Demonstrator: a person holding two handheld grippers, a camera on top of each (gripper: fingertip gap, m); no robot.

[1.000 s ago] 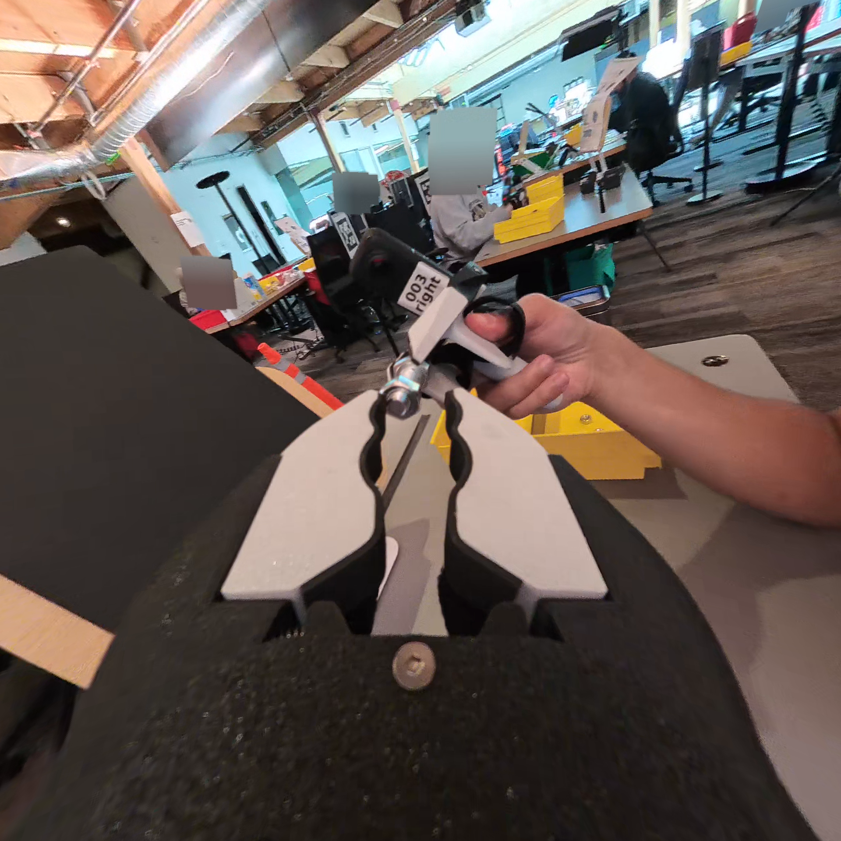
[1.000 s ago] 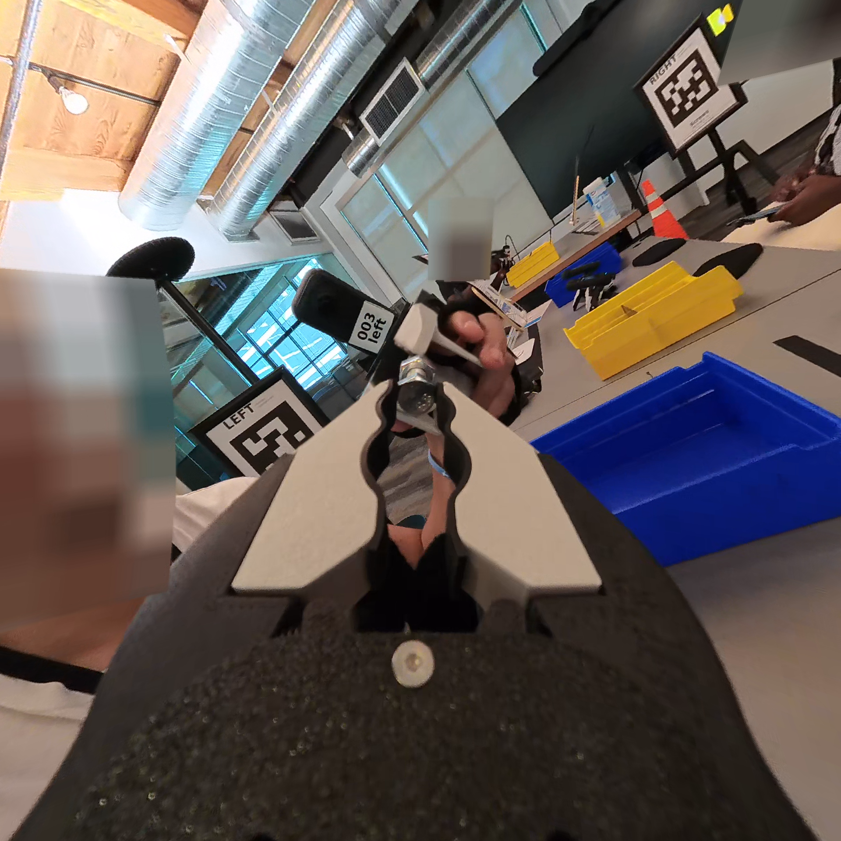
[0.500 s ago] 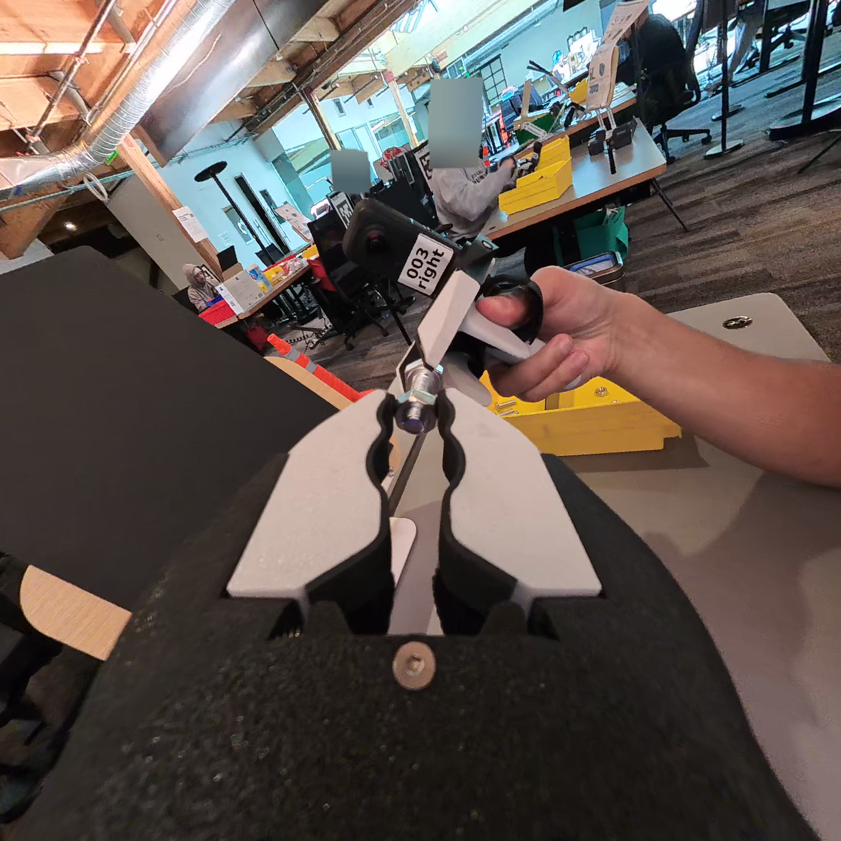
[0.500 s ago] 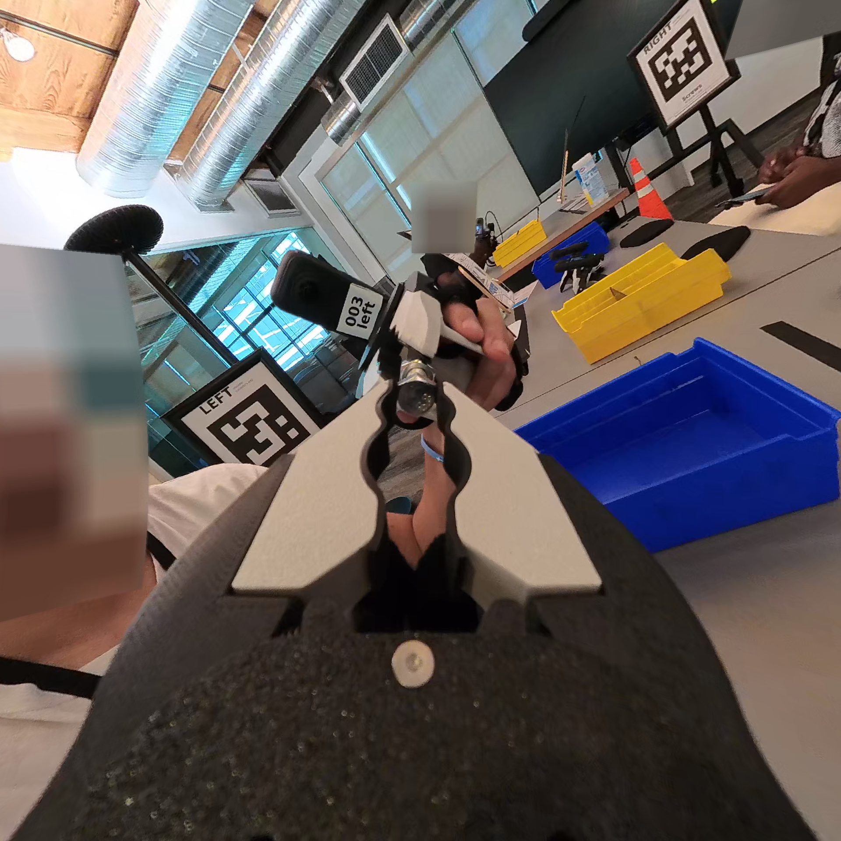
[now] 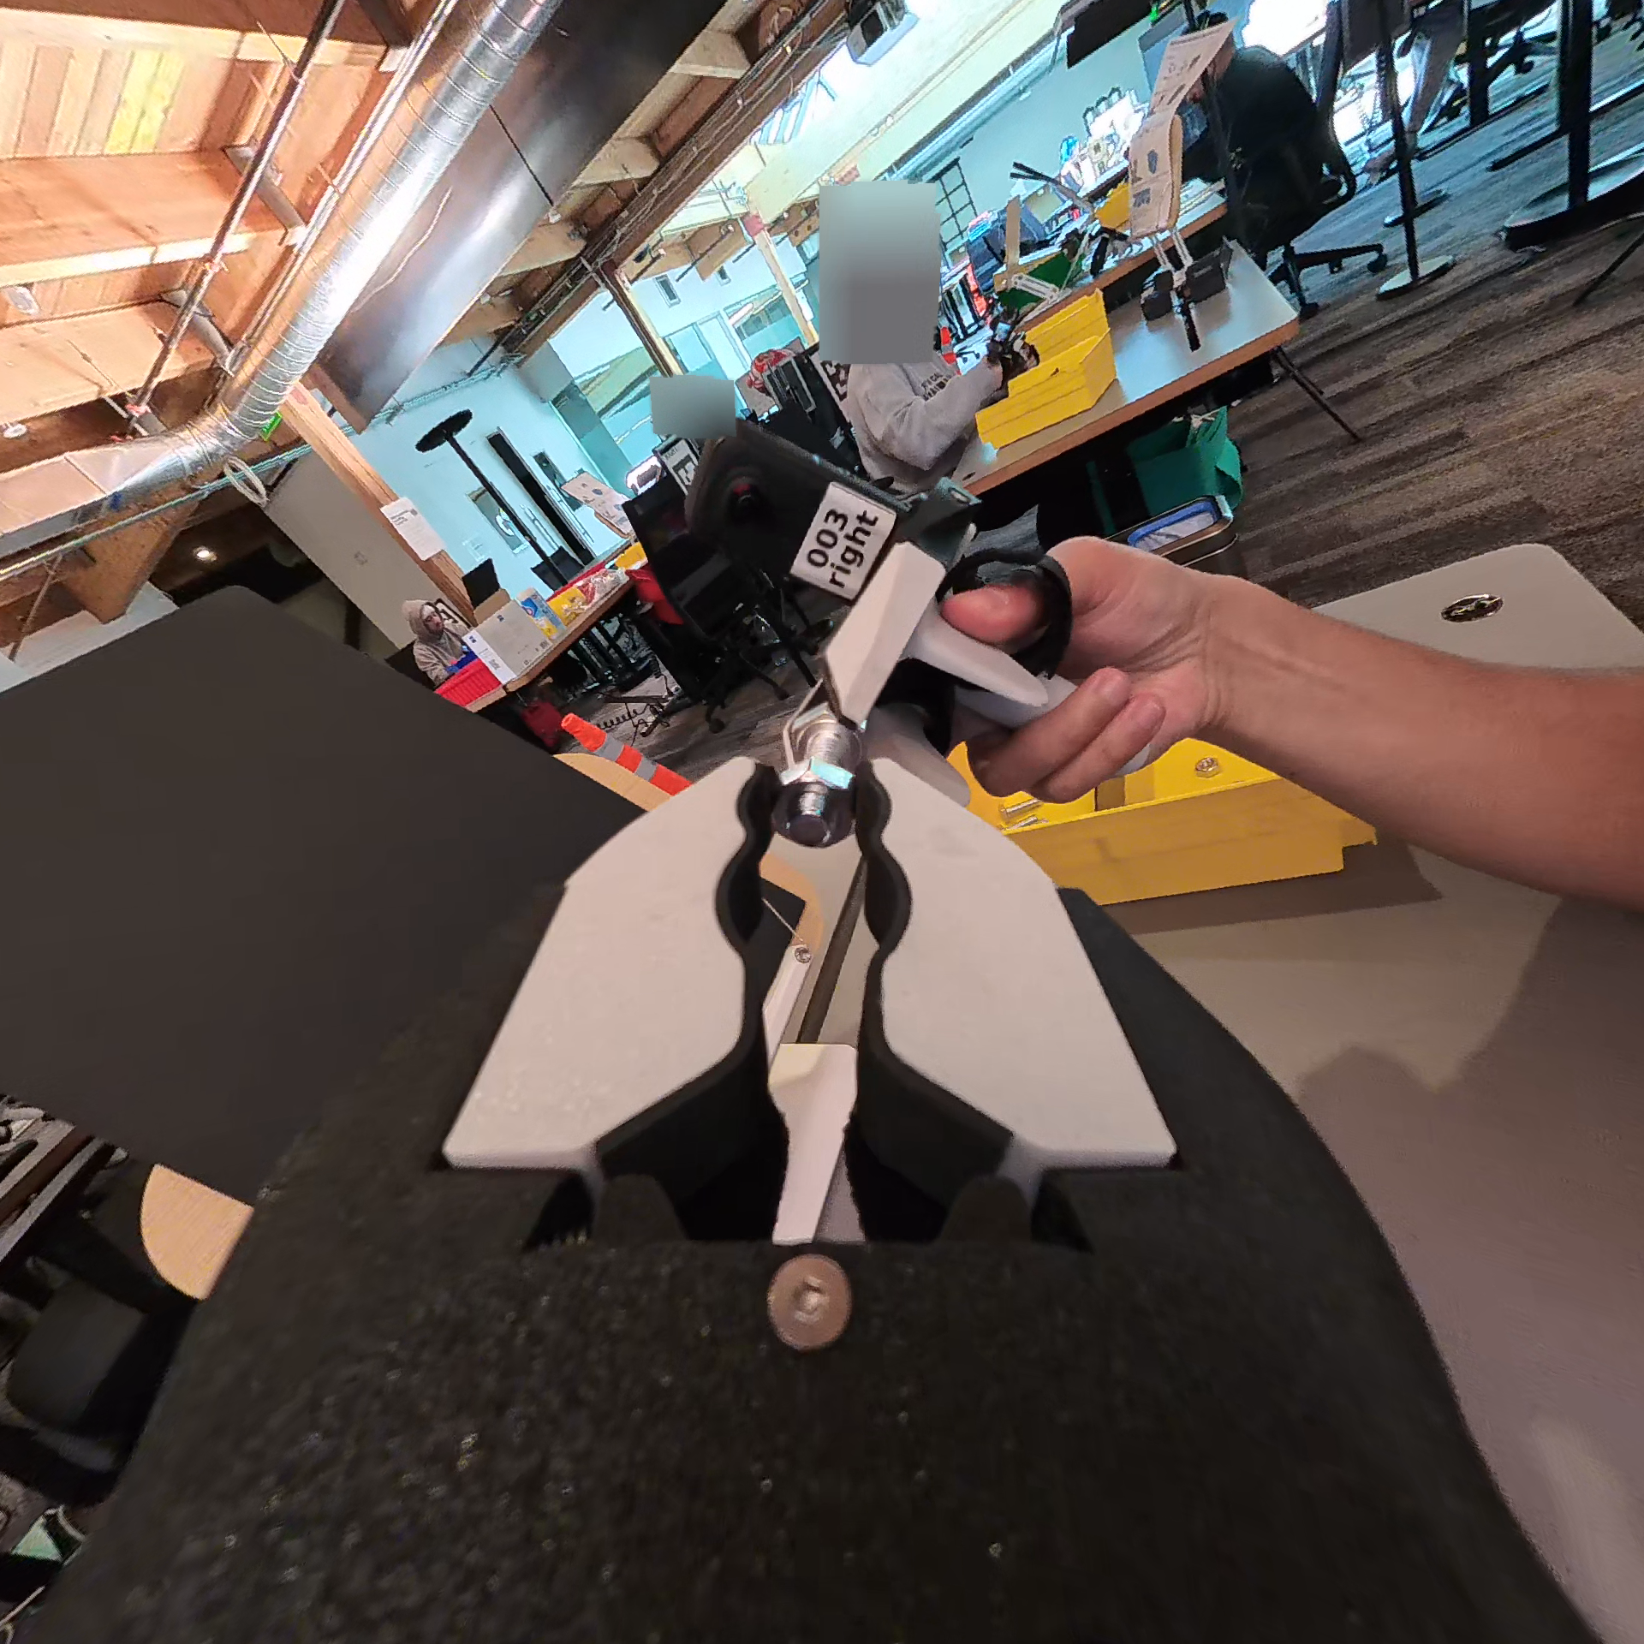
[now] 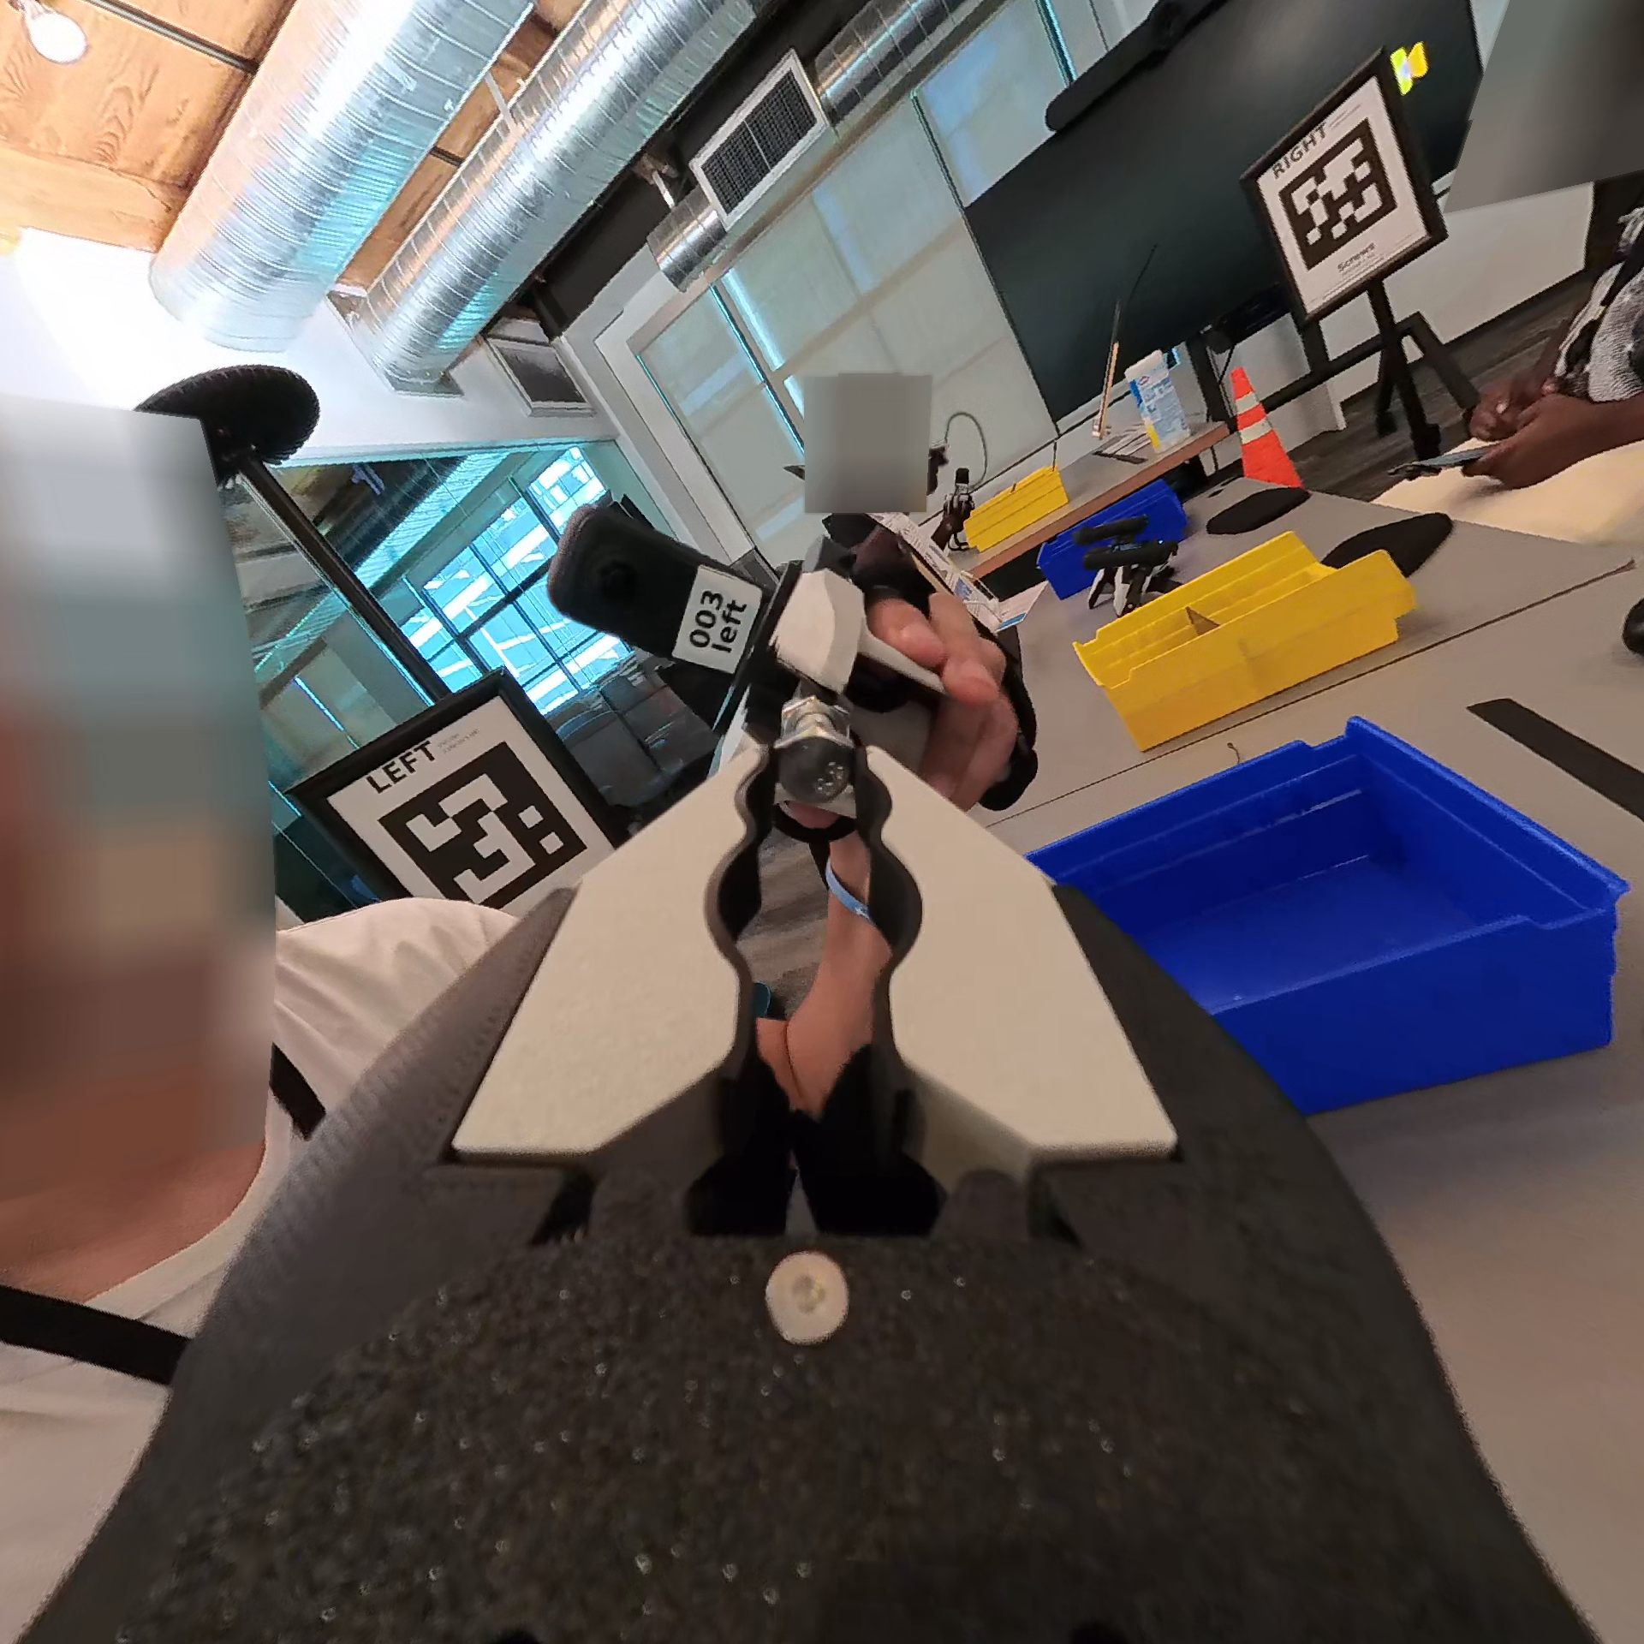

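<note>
You are pinching one bolt (image 5: 811,805) end-on between both tools, left gripper (image 5: 811,827) clamping its tip and right gripper (image 6: 814,783) clamping its head, raised above the blue bin (image 6: 1334,925), keeping it steady.

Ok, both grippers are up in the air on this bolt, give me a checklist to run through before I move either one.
1. Left gripper shut on the bolt at its plain end: ok.
2. Right gripper shut on the hex head: ok.
3. Nut on the bolt, between the two grippers: ok.
4. Nut threaded fully home: cannot tell.
5. Blue bin on the table, apart from both grippers: ok.
6. Yellow bin apart from the hand: cannot tell.
</note>
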